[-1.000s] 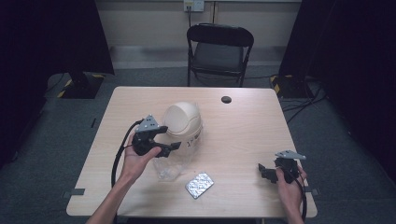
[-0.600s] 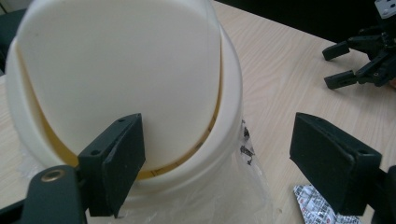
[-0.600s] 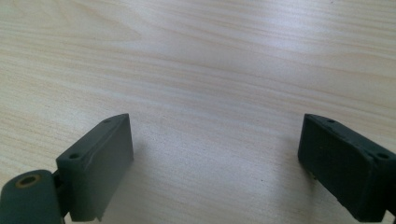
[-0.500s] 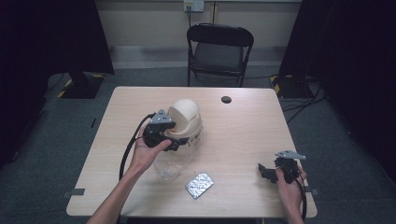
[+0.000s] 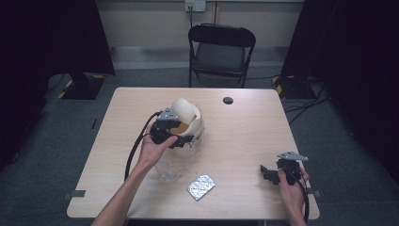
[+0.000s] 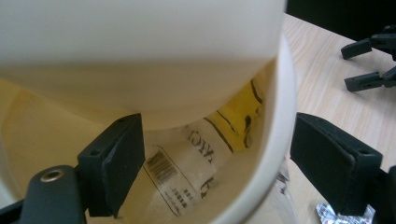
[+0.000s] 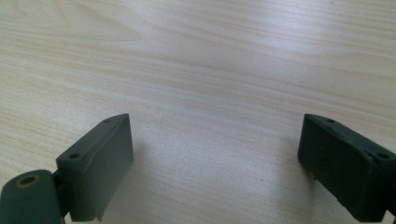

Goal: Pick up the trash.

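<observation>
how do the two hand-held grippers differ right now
The left hand-held gripper is raised at the cream container, one jaw inside its rim and one outside; the right hand-held gripper sits low at the table edge, with bare wood between its jaws. Both are open.

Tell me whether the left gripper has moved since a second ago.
Yes. The left gripper has moved right and away from the person, toward the black disc, and now straddles the cream container's rim.

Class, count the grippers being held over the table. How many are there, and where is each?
2. The left gripper is at the cream container, one jaw inside its rim; the right gripper rests near the table's near-right corner.
</observation>
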`<state>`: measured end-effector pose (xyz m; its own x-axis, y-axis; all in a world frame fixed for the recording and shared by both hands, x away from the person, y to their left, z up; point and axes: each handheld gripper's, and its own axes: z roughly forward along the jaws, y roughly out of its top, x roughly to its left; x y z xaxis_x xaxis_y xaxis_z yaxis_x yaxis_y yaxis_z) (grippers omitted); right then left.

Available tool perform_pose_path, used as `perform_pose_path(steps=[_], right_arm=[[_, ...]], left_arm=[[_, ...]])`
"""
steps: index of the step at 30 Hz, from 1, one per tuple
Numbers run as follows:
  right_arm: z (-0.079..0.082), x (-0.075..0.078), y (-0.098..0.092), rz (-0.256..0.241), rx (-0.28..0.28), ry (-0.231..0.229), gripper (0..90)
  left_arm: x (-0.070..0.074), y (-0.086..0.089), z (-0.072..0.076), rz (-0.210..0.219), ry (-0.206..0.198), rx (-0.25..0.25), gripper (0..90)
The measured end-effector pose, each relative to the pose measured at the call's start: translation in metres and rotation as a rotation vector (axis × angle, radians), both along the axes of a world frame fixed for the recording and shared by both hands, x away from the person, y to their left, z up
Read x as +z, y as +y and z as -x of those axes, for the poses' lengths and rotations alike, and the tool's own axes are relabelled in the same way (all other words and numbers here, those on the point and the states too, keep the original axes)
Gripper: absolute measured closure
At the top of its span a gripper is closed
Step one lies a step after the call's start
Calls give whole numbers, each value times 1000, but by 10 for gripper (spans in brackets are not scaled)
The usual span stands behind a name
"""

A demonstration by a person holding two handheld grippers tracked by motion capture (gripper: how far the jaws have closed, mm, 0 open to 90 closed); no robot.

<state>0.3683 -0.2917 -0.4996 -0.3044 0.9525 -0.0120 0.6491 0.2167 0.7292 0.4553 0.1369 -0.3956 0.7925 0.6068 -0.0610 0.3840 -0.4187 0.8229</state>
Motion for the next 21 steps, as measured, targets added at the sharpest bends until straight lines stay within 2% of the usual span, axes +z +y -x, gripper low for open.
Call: perform_pose_path(steps=[2, 8, 10, 12, 17, 21], right_arm=[[0, 0, 0, 0, 0, 0, 96], [0, 0, 0, 1, 1, -1, 96], [0, 0, 0, 1, 1, -1, 96], [0, 0, 0, 1, 1, -1, 96], [0, 0, 0, 1, 1, -1, 96], [0, 0, 0, 1, 1, -1, 96]], left_arm=[[0, -1, -2, 6, 9, -1, 176], [1, -1, -2, 10, 2, 2, 182], [2, 0, 2, 2, -8, 7, 191], [4, 1, 5, 11, -9, -2, 198], [12, 11, 17, 45, -25, 21, 198], [16, 17, 25, 62, -29, 9, 198]])
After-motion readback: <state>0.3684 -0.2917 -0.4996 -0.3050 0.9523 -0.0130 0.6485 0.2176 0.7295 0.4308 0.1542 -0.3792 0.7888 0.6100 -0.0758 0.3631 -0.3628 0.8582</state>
